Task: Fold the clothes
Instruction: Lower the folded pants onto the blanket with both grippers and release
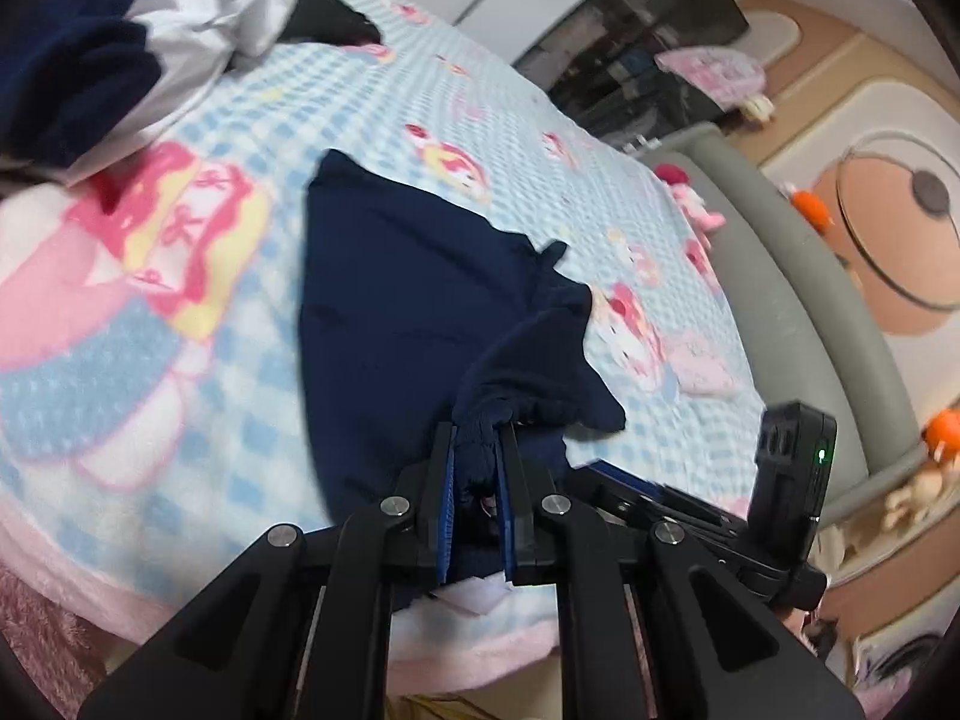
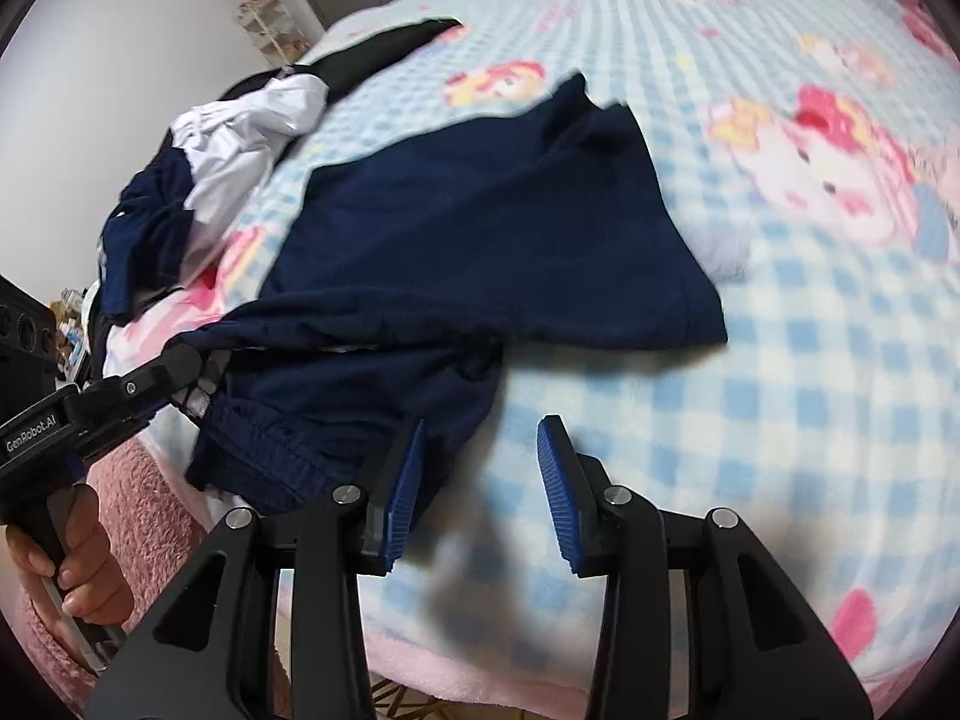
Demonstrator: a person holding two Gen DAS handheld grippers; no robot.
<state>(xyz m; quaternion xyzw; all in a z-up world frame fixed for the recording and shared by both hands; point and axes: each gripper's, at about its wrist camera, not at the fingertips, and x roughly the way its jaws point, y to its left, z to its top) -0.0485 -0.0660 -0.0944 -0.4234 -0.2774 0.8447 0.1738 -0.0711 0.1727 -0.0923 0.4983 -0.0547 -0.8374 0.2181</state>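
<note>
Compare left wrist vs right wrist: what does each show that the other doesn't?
Left wrist only: the left gripper shut on the navy shorts' gathered waistband, plus the grey bed frame.

Right wrist only: the right gripper open and empty above the blanket, and the hand holding the other gripper's handle.

Both: the shorts on the checked blanket and the pile of clothes beyond.

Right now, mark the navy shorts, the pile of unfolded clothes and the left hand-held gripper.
navy shorts (image 2: 480, 228): right wrist view, middle of the flat leg panel.
pile of unfolded clothes (image 2: 240, 138): right wrist view, white garment on top.
left hand-held gripper (image 1: 477, 456): left wrist view, between fingertips clamping the waistband.
</note>
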